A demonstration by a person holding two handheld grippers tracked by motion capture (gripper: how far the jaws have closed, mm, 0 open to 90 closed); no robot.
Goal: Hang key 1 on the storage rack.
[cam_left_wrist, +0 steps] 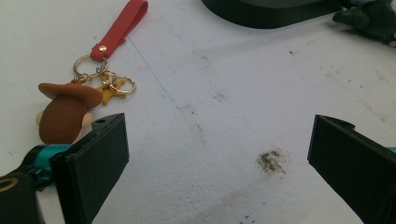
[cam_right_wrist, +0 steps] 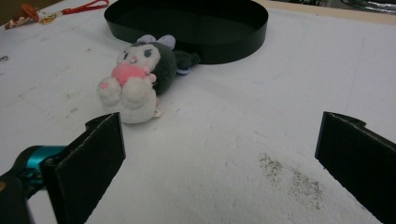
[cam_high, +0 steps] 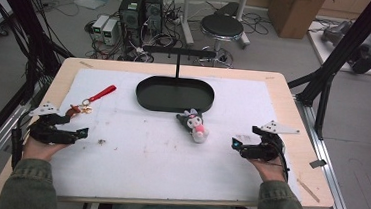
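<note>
A keychain (cam_high: pixel 87 103) with a red strap (cam_left_wrist: pixel 120 29), gold rings and a brown cowboy figure (cam_left_wrist: pixel 65 111) lies at the mat's left. My left gripper (cam_high: pixel 82 132) rests just in front of it, open and empty; in the left gripper view (cam_left_wrist: pixel 217 163) the figure sits beside the left jaw. A small plush toy (cam_high: pixel 195 125) with a dark hood, white body and pink belly (cam_right_wrist: pixel 135 83) lies near the black oval tray (cam_high: pixel 146 95). My right gripper (cam_high: pixel 236 146) is open and empty to the plush's right, jaws wide apart (cam_right_wrist: pixel 219 163).
The tray (cam_right_wrist: pixel 224 46) has an upright T-shaped stand (cam_high: pixel 179 54) at its back. A white mat (cam_high: pixel 159 157) covers the wooden table, with dark smudges (cam_left_wrist: pixel 271 161) on it. Beyond the table are a stool (cam_high: pixel 222 27) and computer boxes (cam_high: pixel 141 8).
</note>
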